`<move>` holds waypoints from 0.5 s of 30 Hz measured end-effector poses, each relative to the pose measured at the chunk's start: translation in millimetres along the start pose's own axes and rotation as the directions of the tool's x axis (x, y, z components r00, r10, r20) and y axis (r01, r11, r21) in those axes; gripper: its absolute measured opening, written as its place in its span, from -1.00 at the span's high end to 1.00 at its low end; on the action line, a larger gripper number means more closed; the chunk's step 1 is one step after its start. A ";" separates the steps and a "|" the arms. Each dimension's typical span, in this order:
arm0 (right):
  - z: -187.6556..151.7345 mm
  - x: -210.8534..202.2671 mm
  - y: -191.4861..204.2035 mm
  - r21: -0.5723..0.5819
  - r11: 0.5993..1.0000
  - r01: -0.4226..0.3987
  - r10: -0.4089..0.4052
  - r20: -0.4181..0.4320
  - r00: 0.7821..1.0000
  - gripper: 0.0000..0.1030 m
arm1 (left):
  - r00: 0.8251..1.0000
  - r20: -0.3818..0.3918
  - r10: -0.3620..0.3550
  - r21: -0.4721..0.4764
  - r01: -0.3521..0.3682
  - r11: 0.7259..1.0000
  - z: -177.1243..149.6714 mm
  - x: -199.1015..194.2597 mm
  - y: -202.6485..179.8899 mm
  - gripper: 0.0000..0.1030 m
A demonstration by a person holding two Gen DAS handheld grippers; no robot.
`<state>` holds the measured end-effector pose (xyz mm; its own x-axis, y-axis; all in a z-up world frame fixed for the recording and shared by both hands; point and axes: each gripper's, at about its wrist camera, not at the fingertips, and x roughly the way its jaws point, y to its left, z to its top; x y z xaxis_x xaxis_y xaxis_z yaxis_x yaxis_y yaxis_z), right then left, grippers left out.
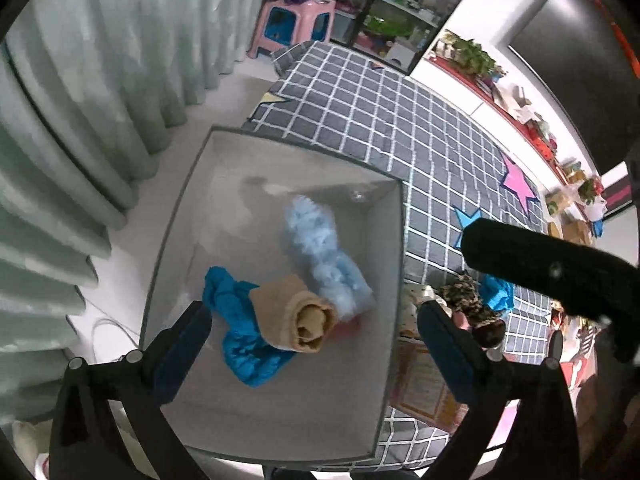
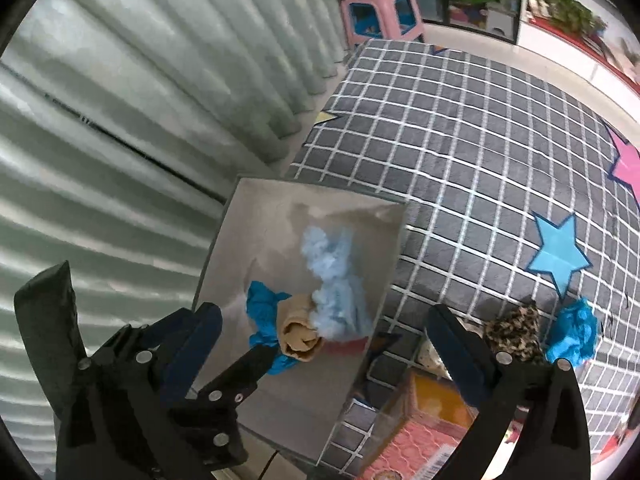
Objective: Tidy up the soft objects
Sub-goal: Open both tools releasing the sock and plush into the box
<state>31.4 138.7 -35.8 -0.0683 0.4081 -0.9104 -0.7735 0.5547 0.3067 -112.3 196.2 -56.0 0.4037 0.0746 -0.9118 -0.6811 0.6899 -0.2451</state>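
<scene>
A grey open box (image 1: 276, 138) (image 2: 256, 208) stands on the floor at the edge of the rug. In it lie a fluffy light-blue piece (image 1: 320, 240) (image 2: 336, 280), a rolled tan cloth (image 1: 300, 316) (image 2: 298, 330) and a crumpled bright-blue cloth (image 1: 240, 336) (image 2: 262, 312); a bit of pink shows under them. My left gripper (image 1: 314, 308) hangs open above these, touching nothing. My right gripper (image 2: 326, 312) is open above the box too, nothing between its fingers. On the rug to the right lie a leopard-print piece (image 2: 514, 332) (image 1: 466, 296) and another bright-blue cloth (image 2: 574, 338) (image 1: 496, 292).
Pale green curtains (image 1: 80, 120) hang on the left. A grey checked rug (image 2: 460, 140) with star patches spreads to the right. An orange-pink printed carton (image 2: 420, 428) lies beside the box. A pink stool (image 1: 292, 24) and shelves stand far back. A thin cable (image 1: 108, 328) runs left of the box.
</scene>
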 end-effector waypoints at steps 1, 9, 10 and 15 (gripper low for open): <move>-1.7 -4.9 -5.2 0.016 1.000 -0.002 0.002 0.008 1.000 -1.00 | 1.000 0.003 -0.003 0.005 0.003 1.000 0.0 -1.5 -3.4 -0.99; -18.2 -39.0 -38.5 0.085 0.996 0.008 -0.013 0.064 0.998 -1.00 | 0.999 0.008 -0.049 0.088 0.048 0.995 -3.2 -9.7 -49.1 -0.99; -21.8 -44.9 -44.7 0.100 0.995 0.009 -0.016 0.071 0.997 -1.00 | 0.998 0.003 -0.062 0.108 0.061 0.992 -4.7 -9.8 -58.9 -0.99; -46.8 -75.5 -91.2 0.191 0.981 0.033 -0.052 0.097 0.994 -1.00 | 0.994 -0.027 -0.106 0.183 0.109 0.977 -11.2 -6.6 -100.7 -0.99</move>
<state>77.6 23.3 -8.0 0.0334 0.4471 -0.8938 -0.6403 0.6963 0.3244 -53.2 118.2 -29.0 0.4568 -0.0182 -0.8894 -0.5098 0.8139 -0.2785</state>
